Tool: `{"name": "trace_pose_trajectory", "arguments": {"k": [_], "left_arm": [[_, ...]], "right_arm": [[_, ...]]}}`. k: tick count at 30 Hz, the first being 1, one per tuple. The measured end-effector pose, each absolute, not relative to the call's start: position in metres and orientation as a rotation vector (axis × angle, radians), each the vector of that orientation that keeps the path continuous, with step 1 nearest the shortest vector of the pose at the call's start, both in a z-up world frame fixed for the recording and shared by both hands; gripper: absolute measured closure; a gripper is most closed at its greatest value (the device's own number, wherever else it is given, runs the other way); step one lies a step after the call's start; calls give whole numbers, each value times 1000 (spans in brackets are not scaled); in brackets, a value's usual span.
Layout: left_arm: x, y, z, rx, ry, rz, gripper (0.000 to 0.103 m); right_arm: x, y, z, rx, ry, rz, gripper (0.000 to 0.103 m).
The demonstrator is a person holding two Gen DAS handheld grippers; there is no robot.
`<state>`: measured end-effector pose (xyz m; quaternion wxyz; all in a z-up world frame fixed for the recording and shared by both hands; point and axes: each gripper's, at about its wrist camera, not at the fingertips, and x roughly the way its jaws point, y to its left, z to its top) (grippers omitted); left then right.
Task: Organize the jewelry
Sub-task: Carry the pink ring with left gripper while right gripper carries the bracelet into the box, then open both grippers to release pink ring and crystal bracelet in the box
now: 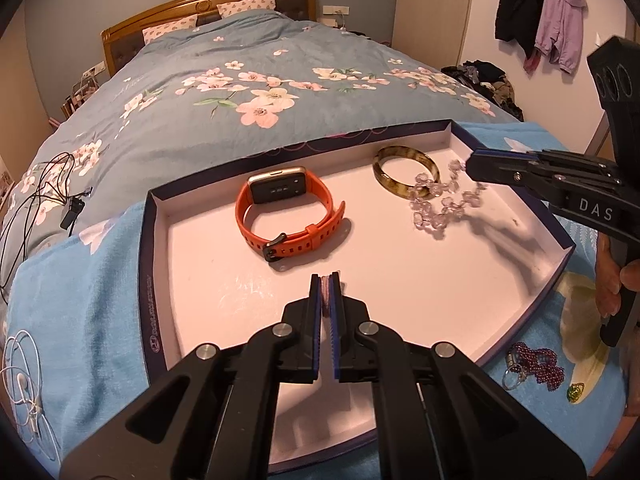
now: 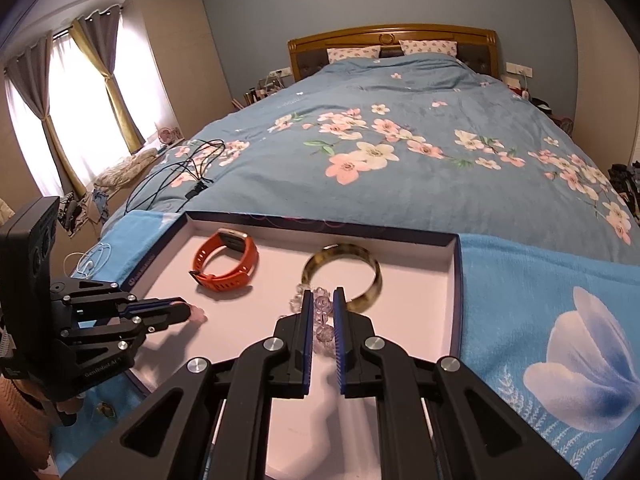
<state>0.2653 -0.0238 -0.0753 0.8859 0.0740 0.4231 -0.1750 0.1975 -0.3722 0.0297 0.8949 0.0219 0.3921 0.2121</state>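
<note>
A shallow white box tray (image 1: 400,280) with dark blue walls lies on a blue towel on the bed. In it lie an orange smartwatch (image 1: 286,210), a brown mottled bangle (image 1: 406,172) and a clear crystal bead bracelet (image 1: 444,200). My left gripper (image 1: 327,284) is shut on a small pink piece of jewelry low over the tray's front; it also shows in the right wrist view (image 2: 188,312). My right gripper (image 2: 322,300) is closed around the crystal bead bracelet (image 2: 322,316) beside the bangle (image 2: 342,276); it also shows in the left wrist view (image 1: 472,166).
On the towel right of the tray lie a dark red bead bracelet (image 1: 540,364), a silver ring (image 1: 514,376) and a green ring (image 1: 576,392). White earphones (image 1: 24,384) lie left of the tray, black cables (image 1: 44,192) on the flowered duvet behind.
</note>
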Motion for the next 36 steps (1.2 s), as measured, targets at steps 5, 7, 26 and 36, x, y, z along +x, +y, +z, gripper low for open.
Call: {"name": "trace_pose_trajectory", "arguments": {"k": [5,7,26,36], "left_arm": [[268,-22,-75,147,880,-348,94],[267,-21,-73,143,873,-343,93],[175,-5,-26,133,689,-345,58],[137,-5,-42,98,716,-384,56]], "right_arm": [[200,-379,24,52,836,410,95],[200,-381,23,53,839,399,94],[126,-397,55,45,740,480,72],[82,-398,47,19,767,533,72]]}}
